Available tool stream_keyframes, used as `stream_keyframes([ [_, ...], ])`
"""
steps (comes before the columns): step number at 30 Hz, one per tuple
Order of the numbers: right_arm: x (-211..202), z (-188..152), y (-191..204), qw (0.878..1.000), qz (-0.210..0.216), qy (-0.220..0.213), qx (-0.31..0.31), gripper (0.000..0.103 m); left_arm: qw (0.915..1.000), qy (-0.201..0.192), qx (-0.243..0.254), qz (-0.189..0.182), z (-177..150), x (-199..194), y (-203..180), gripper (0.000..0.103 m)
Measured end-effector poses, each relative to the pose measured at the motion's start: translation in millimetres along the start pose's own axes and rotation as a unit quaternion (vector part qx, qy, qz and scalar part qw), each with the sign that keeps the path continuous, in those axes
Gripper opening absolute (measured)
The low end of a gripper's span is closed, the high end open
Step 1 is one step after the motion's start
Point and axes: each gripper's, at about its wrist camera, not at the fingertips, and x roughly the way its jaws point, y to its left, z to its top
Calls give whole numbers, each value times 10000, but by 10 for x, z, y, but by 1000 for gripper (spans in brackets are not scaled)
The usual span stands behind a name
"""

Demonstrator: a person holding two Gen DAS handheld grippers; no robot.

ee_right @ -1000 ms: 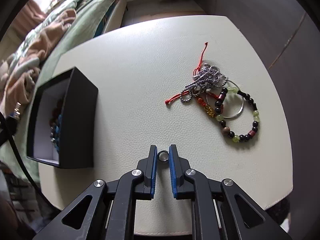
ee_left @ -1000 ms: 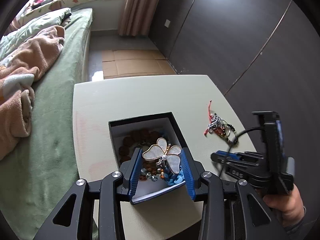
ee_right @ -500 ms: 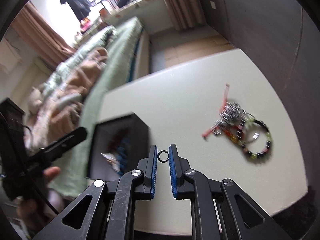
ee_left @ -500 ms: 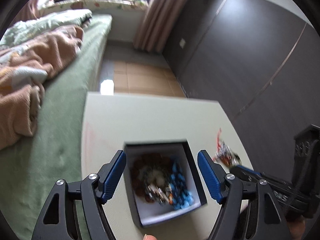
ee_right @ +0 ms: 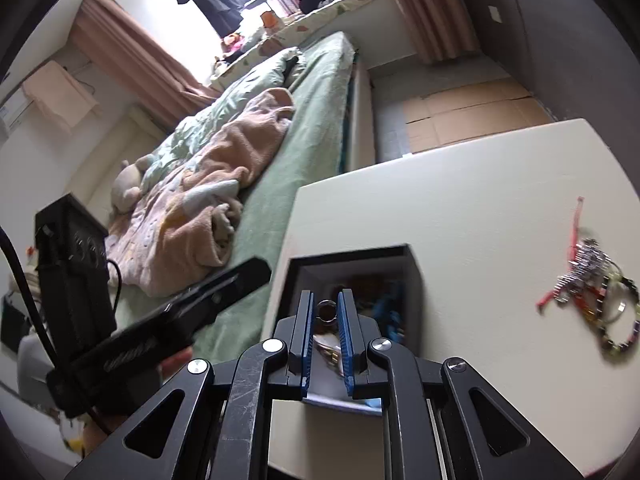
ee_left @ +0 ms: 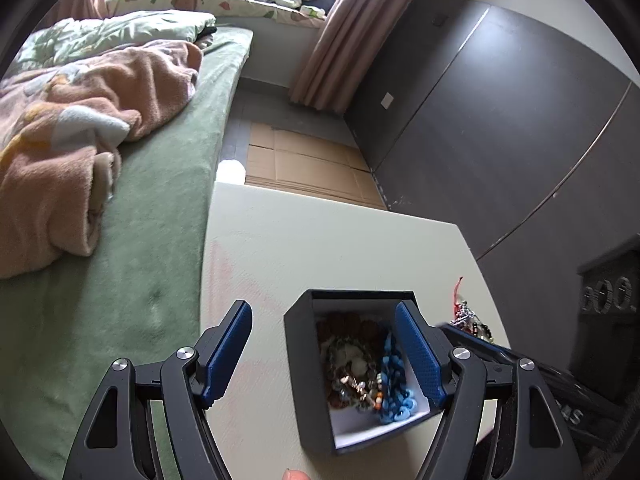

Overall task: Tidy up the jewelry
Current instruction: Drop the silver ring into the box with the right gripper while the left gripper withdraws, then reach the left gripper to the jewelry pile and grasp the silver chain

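A black jewelry box [ee_left: 308, 380] with a white inside stands on the pale table [ee_left: 320, 240]. It holds brown beads, a blue chain [ee_left: 394, 384] and a butterfly piece. My left gripper [ee_left: 324, 344] is open and empty, above the box's left wall. My right gripper [ee_right: 327, 312] is shut on a small silver ring [ee_right: 327, 310] and holds it above the box [ee_right: 414, 280]. A pile of bracelets and a red cord [ee_right: 592, 284] lies on the table to the right; it also shows in the left wrist view [ee_left: 468, 316].
A green bed [ee_left: 152, 220] with a pink blanket [ee_left: 80, 112] borders the table on the left. A dark wardrobe wall [ee_left: 500, 120] stands to the right. Cardboard sheets [ee_left: 300, 160] lie on the floor beyond the table.
My left gripper opened, dropped the butterfly piece into the box, and pulled up and left. My right gripper lifted the ring off the table and carried it left over the box.
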Motion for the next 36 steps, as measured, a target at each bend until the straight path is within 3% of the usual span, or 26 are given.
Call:
stream_keyframes([
  [1,21,6,5,10000,7,-1,20,14,10000,-28,-52,-21,-3,-44,38,77],
  [2,43,13,5,10000,-13,37,41,21,10000,-46,-63,-32,-3,-68,59,83],
  [3,69,18,-7,9999,-21,105,88,40,9999,-85,-51,-30,1,-105,79,86],
  [5,63,11,-53,9997,-53,103,192,61,9999,-146,-10,-17,16,-142,71,93],
  [18,-653,-125,-395,9959,-541,-514,520,62,9981,102,552,-251,-50,-156,-380,96],
  [28,-1138,-197,-839,9890,-1078,-453,903,63,9911,259,1255,-372,-218,-6,-923,96],
  [30,-1208,-214,-932,9878,-1104,-469,998,77,9904,284,1299,-386,-227,40,-999,96],
  [33,-1330,-205,-1039,9858,-1147,-574,1079,82,9905,358,1223,-523,-222,108,-1069,96],
  [36,-1375,-212,-1110,9855,-1079,-559,1185,99,9899,389,1231,-579,-214,151,-1150,96],
])
